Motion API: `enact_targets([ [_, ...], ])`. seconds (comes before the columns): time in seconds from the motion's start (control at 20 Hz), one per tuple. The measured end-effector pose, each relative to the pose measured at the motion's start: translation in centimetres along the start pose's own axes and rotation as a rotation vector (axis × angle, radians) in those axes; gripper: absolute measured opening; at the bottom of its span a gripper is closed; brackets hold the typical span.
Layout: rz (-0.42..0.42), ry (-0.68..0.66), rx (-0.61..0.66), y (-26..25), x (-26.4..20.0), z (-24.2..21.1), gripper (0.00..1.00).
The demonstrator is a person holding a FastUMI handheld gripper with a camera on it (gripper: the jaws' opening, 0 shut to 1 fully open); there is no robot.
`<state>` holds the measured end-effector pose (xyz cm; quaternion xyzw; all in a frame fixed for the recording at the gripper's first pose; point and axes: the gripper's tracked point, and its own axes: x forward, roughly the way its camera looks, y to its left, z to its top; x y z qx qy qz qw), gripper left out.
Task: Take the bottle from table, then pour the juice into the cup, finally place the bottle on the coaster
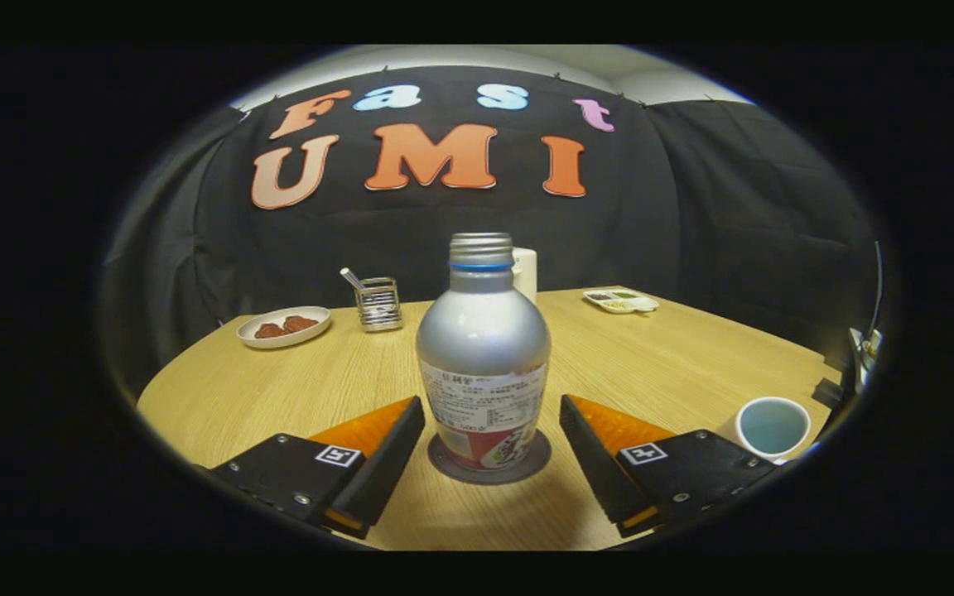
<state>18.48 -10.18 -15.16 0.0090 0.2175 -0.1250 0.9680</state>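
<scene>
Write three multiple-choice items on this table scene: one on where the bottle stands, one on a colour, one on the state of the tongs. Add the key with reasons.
1. Where does the bottle stand?
A. on the coaster
B. on the plate
C. inside the cup

2. What colour is the ring under the bottle's cap?
A. red
B. blue
C. green

3. How are the tongs?
A. shut on the bottle
B. shut on the cup
C. open, with the bottle between the fingers

Key: 1 A, its base rests on the round dark coaster. 2 B, a blue band shows below the threaded cap. 3 C, gaps show on both sides of the bottle; the cup sits off to the right.
</scene>
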Motion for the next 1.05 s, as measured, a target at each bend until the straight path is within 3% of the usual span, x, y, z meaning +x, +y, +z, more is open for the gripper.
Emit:
enact_targets([
  [0.65,0.125,-0.198,0.043,0.3,-11.8,6.4,0.98],
  [1.05,0.261,-0.3,-0.077,8.3,-22.2,8.9,0.97],
])
